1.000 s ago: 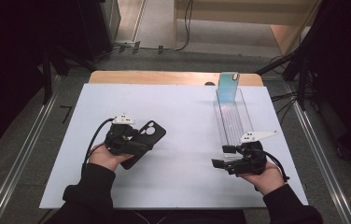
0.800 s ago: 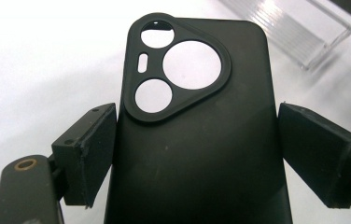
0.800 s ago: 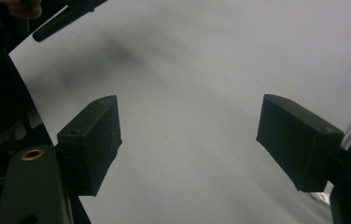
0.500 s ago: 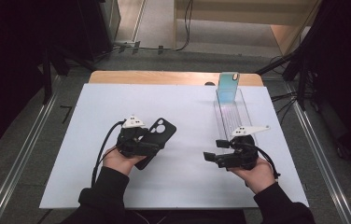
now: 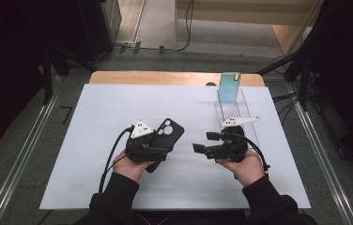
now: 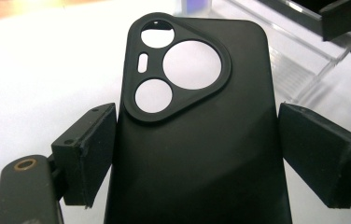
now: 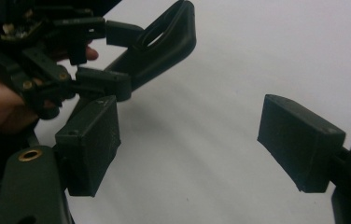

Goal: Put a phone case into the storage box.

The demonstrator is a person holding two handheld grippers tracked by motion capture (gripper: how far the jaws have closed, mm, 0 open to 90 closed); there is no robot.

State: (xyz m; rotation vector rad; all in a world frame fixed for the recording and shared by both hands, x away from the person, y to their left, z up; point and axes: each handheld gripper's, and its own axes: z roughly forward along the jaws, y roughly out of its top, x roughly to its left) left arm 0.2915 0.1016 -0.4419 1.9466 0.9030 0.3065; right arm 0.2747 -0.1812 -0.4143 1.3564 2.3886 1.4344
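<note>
Big white table (image 5: 95, 140), clear acrylic rack (image 5: 240, 110) at the far right with 1 iridescent case (image 5: 229, 86) standing in it. The left gripper (image 5: 158, 147) clamps a black phone case (image 6: 197, 130) by its 2 long edges, held mid-table. The right gripper (image 5: 202, 146) faces it, jaws wide, nothing between them. I'd keep the case level and grab the free end squarely.
</note>
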